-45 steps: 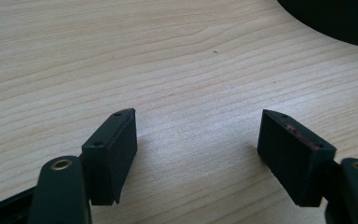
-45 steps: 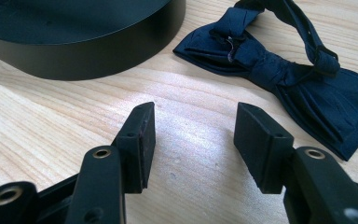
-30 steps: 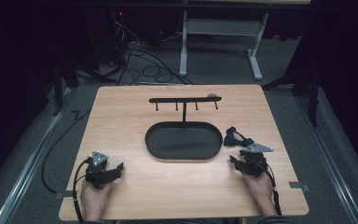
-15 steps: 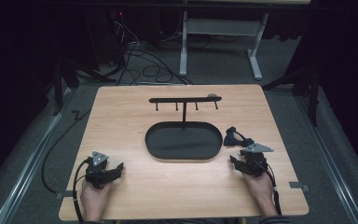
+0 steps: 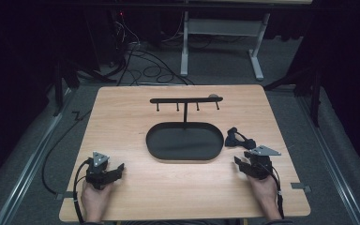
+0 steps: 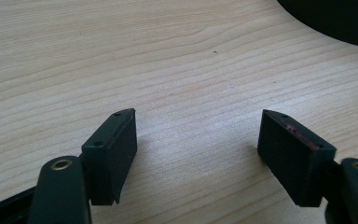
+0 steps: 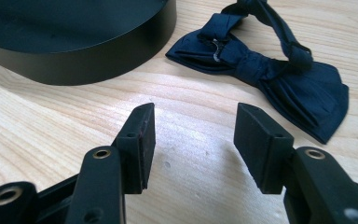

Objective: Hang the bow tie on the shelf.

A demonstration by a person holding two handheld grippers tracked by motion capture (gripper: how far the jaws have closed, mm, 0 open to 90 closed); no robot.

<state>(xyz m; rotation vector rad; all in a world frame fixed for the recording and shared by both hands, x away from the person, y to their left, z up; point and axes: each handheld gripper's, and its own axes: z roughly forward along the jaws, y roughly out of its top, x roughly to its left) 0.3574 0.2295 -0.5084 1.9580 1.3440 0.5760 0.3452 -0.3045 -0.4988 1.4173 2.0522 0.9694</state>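
Grippers are rested on the table (image 5: 136,108), left gripper (image 5: 114,171) and right gripper (image 5: 240,163) each with jaws apart and empty. Bow tie (image 7: 265,65) is laid just beside the tray (image 5: 183,142), near the right gripper.

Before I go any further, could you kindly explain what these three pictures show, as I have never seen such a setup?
A person sits at a wooden table, holding a two-jaw gripper in each hand: the left gripper and the right gripper. One picture is taken from above; the other two come from cameras riding on the grippers, looking along their black jaws. On the table stand a black oval tray with a hook rack rising from it, and beside it lies a dark blue bow tie. Both grippers are open and hold nothing.
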